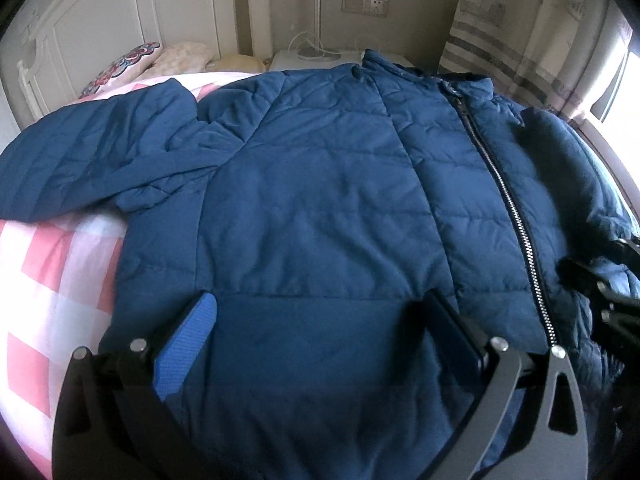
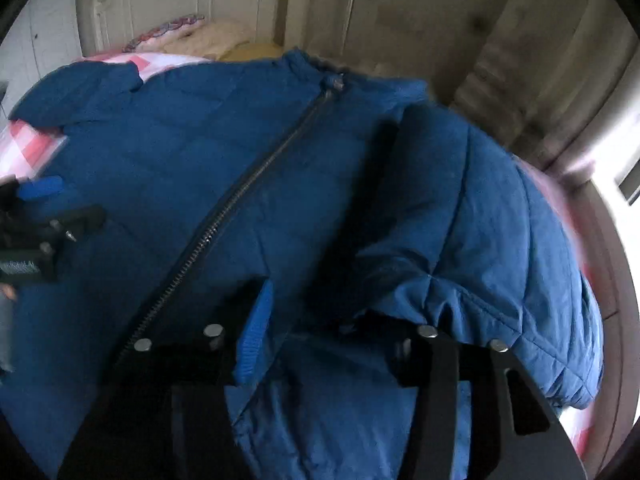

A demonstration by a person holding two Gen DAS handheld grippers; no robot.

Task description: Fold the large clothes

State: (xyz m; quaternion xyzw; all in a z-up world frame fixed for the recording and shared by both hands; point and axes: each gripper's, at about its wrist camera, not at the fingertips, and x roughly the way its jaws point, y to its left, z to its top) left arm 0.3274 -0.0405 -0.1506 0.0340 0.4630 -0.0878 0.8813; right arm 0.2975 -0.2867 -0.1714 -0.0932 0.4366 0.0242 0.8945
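Blue jacket [image 1: 320,200] flat on bed [image 1: 52,280], collar far, hem near. Left gripper [image 1: 320,312] wide, over hem. Right gripper [image 2: 320,320] wide around folded sleeve [image 2: 460,240].

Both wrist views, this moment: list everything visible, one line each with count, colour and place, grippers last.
jacket: one, dark blue, quilted, lying front-up across the bed, zipped
zipper: one, metal with dark tape, running down the jacket's front
left sleeve: one, blue, spread out over the bedcover
right sleeve: one, blue, folded in over the jacket's body
bedcover: one, pink and white checks, under the jacket
pillows: at least two, floral and cream, by the white headboard
curtain: one, pale with grey stripes, by the window
left gripper: one, black with blue pads, open over the hem
right gripper: one, black, blue pad, open over the jacket
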